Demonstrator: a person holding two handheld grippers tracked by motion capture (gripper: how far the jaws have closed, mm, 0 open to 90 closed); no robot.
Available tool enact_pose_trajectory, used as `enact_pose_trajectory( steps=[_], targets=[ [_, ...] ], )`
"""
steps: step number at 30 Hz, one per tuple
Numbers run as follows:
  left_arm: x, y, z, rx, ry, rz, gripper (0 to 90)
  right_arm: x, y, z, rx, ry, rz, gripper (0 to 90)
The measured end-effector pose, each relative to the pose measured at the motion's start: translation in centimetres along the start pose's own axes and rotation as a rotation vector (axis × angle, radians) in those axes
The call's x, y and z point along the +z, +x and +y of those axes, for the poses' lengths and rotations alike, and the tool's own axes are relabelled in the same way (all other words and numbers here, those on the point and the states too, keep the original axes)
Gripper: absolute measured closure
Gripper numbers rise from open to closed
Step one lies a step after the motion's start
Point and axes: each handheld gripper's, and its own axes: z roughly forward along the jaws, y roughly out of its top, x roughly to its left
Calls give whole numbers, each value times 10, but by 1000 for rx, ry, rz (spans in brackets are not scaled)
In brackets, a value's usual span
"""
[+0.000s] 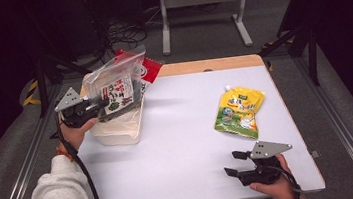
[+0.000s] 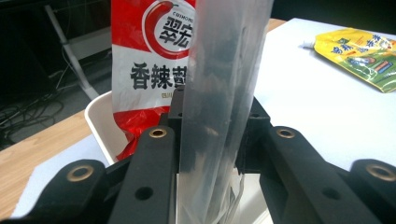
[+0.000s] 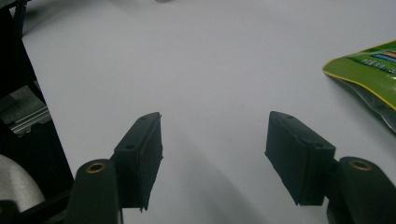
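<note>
Two tools: the left tool [image 1: 98, 104], held level, clamps a glossy clear bag [image 1: 115, 86] over the white tub [image 1: 118, 131]; the right tool [image 3: 212, 149] rests low, jaws apart above the smooth surface [image 1: 184, 144].

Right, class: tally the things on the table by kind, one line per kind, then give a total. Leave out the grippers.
Food pouches and packets: 3 – the clear snack bag with a green and red label, the red and white sauce packet, the yellow-green spouted pouch
White plastic bins: 1 – the white bin
Total: 4
</note>
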Motion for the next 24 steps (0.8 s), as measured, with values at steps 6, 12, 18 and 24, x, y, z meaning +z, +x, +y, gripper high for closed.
enact_pose_trajectory(
  steps=[6, 12, 18, 24],
  targets=[
    [-1, 5, -13, -27, -1, -7, 737, 3, 2, 0, -10, 13, 4, 363],
    [0, 4, -18, -23, 8, 12, 735, 2, -1, 1, -4, 2, -4, 362],
    [-1, 0, -16, -60, 20, 62, 666, -2, -6, 3, -20, -1, -36, 367],
    [-7, -7, -10, -83, 13, 114, 489, -10, -20, 9, -32, -15, -92, 381]
  ],
)
